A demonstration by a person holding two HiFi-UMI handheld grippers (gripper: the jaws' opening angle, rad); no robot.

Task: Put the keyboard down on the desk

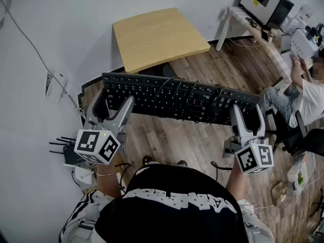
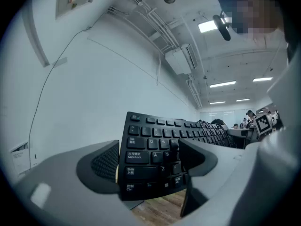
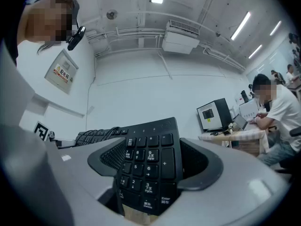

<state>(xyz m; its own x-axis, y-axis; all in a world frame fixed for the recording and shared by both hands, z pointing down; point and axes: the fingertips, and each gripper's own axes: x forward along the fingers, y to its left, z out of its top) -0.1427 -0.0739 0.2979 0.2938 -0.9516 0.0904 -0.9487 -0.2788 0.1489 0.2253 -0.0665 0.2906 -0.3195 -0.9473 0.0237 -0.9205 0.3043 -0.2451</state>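
Keyboard (image 1: pixel 177 97), long, flat and black with matte keys and a thin cable (image 1: pixel 171 85) looped over it, hangs in the air over the plank floor (image 1: pixel 167 135), just short of the light wooden desk (image 1: pixel 157 34). Left gripper (image 1: pixel 114 103) clamps its left end and right gripper (image 1: pixel 247 113) its number-pad end, ribbed pads pressing both faces. A seated person (image 1: pixel 304 97) is far right, well apart

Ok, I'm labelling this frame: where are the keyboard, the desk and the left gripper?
keyboard (image 1: pixel 177 99), head view, middle of its keys.
desk (image 1: pixel 157 34), head view, bare wooden top.
left gripper (image 1: pixel 112 104), head view, midway between its fingertips.
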